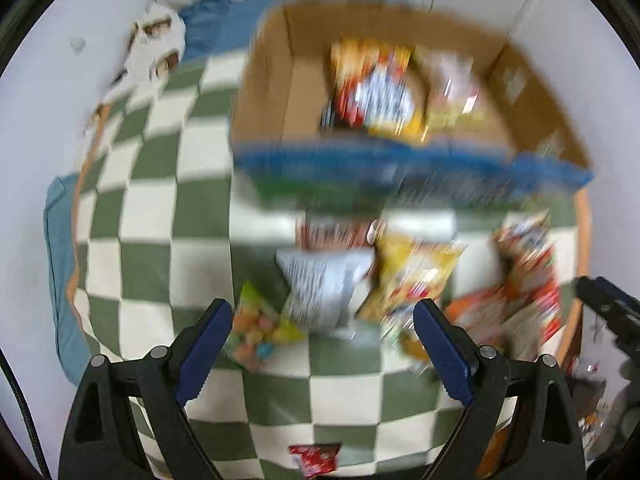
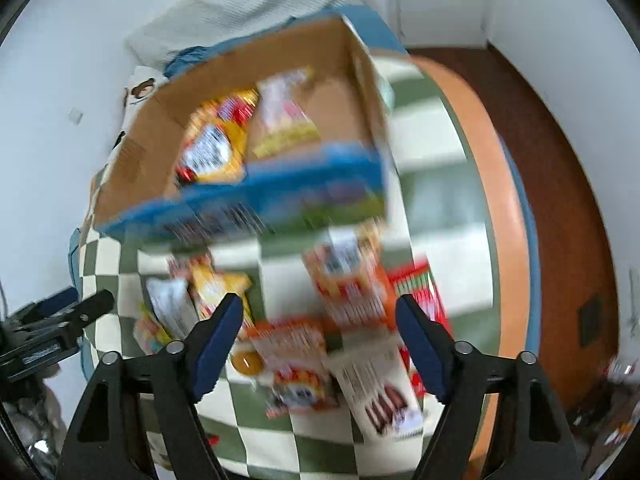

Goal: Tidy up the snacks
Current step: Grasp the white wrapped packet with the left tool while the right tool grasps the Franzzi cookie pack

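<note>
Green-and-cream checkered bedding (image 1: 160, 208) carries loose snack packets (image 2: 296, 360) just ahead of both pairs of fingers, before the cardboard box (image 2: 140, 152). Left gripper (image 1: 324, 344) and right gripper (image 2: 320, 344) gape empty. Packets look light, crinkly, slippery; pinch an edge seam.

Bright, even indoor light, but heavy motion blur in both wrist feeds.

From my end the cardboard box (image 1: 400, 92) and the snack packets (image 1: 360, 280) smear sideways in both views, their print unreadable; only the left gripper (image 1: 323, 344) and right gripper (image 2: 320, 344), fixed to the cameras, stay sharp. I see soft, diffuse light with no hard shadows and no clear source, white walls nearly washed out. The fisheye bends the checkered cover (image 1: 160, 200) into curves, and dark vignette fills the corners.
</note>
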Demonstrator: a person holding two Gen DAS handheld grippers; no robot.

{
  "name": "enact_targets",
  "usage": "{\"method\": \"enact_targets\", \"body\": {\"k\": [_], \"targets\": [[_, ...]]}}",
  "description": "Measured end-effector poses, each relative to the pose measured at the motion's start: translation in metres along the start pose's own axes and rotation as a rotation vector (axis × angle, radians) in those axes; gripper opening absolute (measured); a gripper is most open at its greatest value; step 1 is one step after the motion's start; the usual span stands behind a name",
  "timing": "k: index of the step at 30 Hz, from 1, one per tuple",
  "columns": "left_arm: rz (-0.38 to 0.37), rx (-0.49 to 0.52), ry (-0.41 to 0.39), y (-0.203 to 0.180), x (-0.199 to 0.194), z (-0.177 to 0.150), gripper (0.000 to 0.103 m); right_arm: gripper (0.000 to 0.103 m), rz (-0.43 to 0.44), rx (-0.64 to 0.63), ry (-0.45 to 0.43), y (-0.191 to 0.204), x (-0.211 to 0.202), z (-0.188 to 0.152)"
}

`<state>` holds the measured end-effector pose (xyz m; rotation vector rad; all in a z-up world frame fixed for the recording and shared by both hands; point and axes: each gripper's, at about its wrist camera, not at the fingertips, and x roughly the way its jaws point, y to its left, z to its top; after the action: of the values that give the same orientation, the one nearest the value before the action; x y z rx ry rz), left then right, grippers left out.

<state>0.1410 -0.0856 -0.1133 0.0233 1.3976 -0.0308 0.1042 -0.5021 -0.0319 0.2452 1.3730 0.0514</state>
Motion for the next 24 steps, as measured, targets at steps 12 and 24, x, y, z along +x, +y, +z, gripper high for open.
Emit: {"method": "enact_targets", "body": {"k": [12, 24], "targets": [[0.078, 0.115, 0.109, -0.017, 0.104, 0.01, 0.05, 0.08, -0.059, 0.03, 0.155, -0.041, 0.06, -0.058], [-0.053, 0.069, 0.227, -0.02, 0.091, -0.04, 0.043, 0.065, -0.061, -0.026, 0.233, -0.043, 0.078, -0.082]]}}
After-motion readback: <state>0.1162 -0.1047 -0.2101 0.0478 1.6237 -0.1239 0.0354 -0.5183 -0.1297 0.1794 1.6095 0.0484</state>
